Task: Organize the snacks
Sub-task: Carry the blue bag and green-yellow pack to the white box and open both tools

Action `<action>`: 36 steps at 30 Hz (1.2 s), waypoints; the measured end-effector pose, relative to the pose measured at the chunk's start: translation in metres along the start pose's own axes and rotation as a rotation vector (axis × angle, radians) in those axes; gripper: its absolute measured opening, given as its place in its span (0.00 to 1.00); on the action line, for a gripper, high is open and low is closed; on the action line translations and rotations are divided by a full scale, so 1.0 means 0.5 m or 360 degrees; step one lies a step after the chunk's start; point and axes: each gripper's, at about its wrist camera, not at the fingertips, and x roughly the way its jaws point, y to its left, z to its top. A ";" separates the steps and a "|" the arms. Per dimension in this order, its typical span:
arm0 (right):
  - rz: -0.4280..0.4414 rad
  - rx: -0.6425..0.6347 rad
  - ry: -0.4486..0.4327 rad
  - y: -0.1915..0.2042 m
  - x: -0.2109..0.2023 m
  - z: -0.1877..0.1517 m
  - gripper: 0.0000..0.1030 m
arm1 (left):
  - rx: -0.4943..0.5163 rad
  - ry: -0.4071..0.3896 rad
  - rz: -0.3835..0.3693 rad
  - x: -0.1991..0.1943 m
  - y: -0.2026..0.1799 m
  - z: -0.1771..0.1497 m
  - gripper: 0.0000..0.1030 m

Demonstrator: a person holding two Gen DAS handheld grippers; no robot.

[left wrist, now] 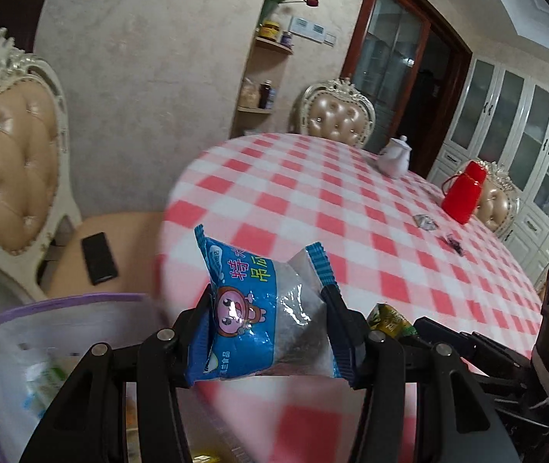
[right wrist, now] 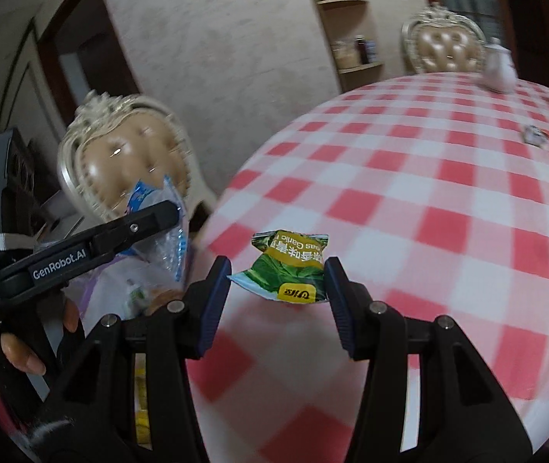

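In the left wrist view my left gripper (left wrist: 268, 303) is shut on a blue and clear snack packet (left wrist: 251, 320) with a cartoon face, held upright above the near edge of the table. My right gripper (right wrist: 278, 270) is shut on a small green and yellow snack packet (right wrist: 288, 270), held over the checked tablecloth (right wrist: 428, 193). That green packet (left wrist: 390, 316) also shows just right of my left gripper. A white bag with a purple rim (left wrist: 62, 303) stands open at lower left, beside the table, with several snacks inside. A hand (right wrist: 23, 355) holds the left gripper.
Padded cream chairs stand at the left (left wrist: 8, 146) and at the far side (left wrist: 336, 115). A black phone (left wrist: 98, 258) lies on the left chair's seat. On the table are a white teapot (left wrist: 394, 156), a red flask (left wrist: 463, 196) and small wrappers (left wrist: 426, 222).
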 end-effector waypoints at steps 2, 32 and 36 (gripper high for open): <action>0.0044 -0.0041 0.0022 0.035 0.011 -0.011 0.52 | -0.0002 -0.0015 0.0028 -0.020 0.024 -0.007 0.52; 0.0448 -0.0203 0.0175 0.223 0.041 -0.093 0.66 | -0.0103 -0.0095 0.0568 -0.091 0.186 -0.055 0.77; 0.0353 -0.0185 0.0115 0.178 0.011 -0.071 0.67 | -0.0071 -0.0141 0.0574 -0.088 0.158 -0.042 0.81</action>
